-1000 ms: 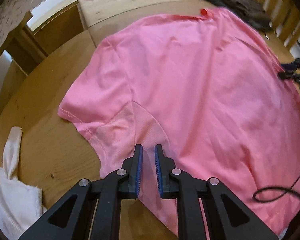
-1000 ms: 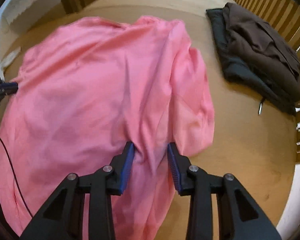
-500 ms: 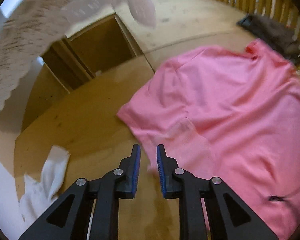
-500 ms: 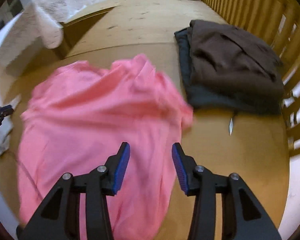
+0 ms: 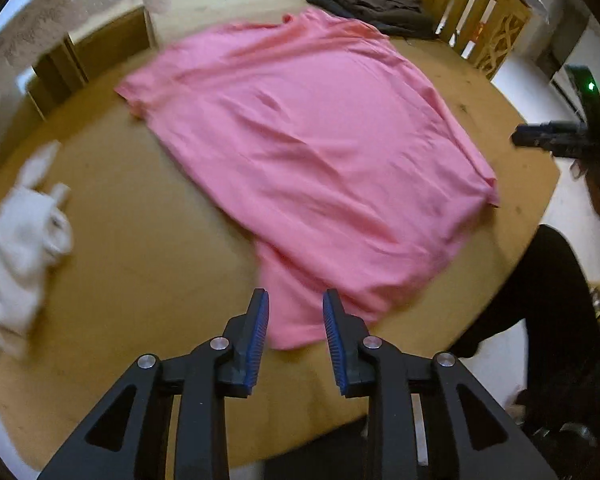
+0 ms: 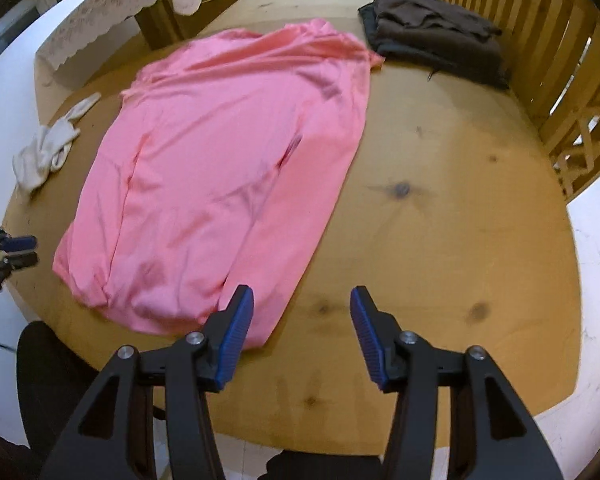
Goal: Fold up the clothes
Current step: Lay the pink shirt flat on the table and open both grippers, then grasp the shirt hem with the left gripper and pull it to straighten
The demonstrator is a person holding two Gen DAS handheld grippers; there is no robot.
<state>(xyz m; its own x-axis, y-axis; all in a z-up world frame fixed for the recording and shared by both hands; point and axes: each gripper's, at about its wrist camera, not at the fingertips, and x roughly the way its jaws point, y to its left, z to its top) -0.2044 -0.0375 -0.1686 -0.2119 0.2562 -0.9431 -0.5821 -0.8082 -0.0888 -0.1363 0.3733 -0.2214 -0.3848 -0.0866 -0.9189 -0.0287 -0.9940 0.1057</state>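
Lying flat on the wooden table (image 6: 440, 208), the pink shirt (image 6: 228, 160) ran lengthwise from near edge to far, its near hem just ahead of the left gripper (image 5: 295, 334) and right gripper (image 6: 302, 334), both opening and empty.

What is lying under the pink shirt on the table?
The pink shirt lies directly on the wooden table, bare around it. It has been folded over itself, so its lower layers are covered; anything beneath them cannot be seen.

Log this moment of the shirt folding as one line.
step: fold pink shirt | left gripper: opening, empty | right gripper: opening, empty | shirt: lying on wooden table, released
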